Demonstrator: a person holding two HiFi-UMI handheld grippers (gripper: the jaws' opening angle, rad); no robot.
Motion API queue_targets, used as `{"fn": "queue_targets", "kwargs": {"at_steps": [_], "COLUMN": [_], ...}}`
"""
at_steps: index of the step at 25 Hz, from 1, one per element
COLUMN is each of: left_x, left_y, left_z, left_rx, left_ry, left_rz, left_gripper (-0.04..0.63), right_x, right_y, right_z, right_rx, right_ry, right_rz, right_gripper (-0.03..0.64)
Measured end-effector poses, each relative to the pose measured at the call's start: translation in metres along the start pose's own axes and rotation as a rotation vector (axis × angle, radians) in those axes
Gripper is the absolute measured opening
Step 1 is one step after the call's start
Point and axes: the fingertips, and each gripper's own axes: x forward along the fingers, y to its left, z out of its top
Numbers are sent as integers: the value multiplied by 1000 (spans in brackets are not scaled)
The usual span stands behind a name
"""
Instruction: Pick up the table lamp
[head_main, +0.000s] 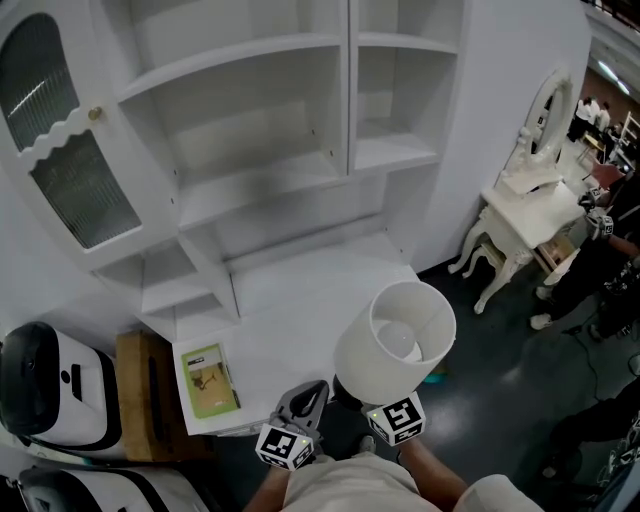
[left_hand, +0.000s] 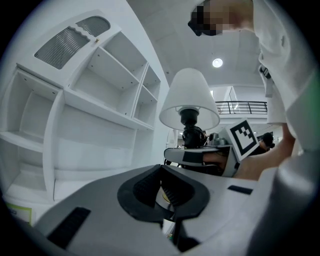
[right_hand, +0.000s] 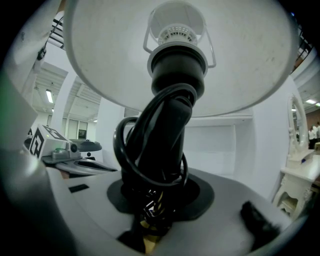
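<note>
A white shelving unit with bare shelves fills the background, a white tabletop juts out ahead of both tongs, and dark floor runs off to the right towards a white dressing table with an oval mirror. The white-shaded, black-stemmed table lamp is already in the right tongs. Their jaws are clamped on the lower part of the black stem, where a black cord is wound in loops round it. The lamp's long axis stands upright, about square to the tongs' own line, so the stem rises straight up out of the jaws and the broad shade spreads directly above them. From the head view the shade hangs just past the tabletop's near right corner, partly over the floor. The lamp's foot is hidden below the jaws, so I cannot tell whether it hangs free, though the lamp looks lifted clear of the tabletop. The left tongs sit just beside the right ones, on their left, jaws together with nothing between them; the lamp is to their right and higher. A green booklet lies on the tabletop further left of the left tongs. The right hand alone carries the load, and since most of the lamp's bulk sits above the grip, what comes next probably depends on keeping the stem vertical.
</note>
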Motion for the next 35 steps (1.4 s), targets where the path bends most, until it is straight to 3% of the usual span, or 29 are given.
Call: {"fn": "queue_targets", "kwargs": {"at_steps": [11,35], "left_x": [-5,-5], "left_y": [-2,-4], "left_z": [4,0], "left_rx": [-15,-11], "left_ry": [-22,-8], "left_rz": [14,14], "left_gripper": [11,9], "right_x": [-23,-27], "right_y": [26,25], "right_z": [-8,-30], "right_rx": [-26,-20], "right_ry": [6,38], "right_rz": [58,47], "right_gripper": [114,114]}}
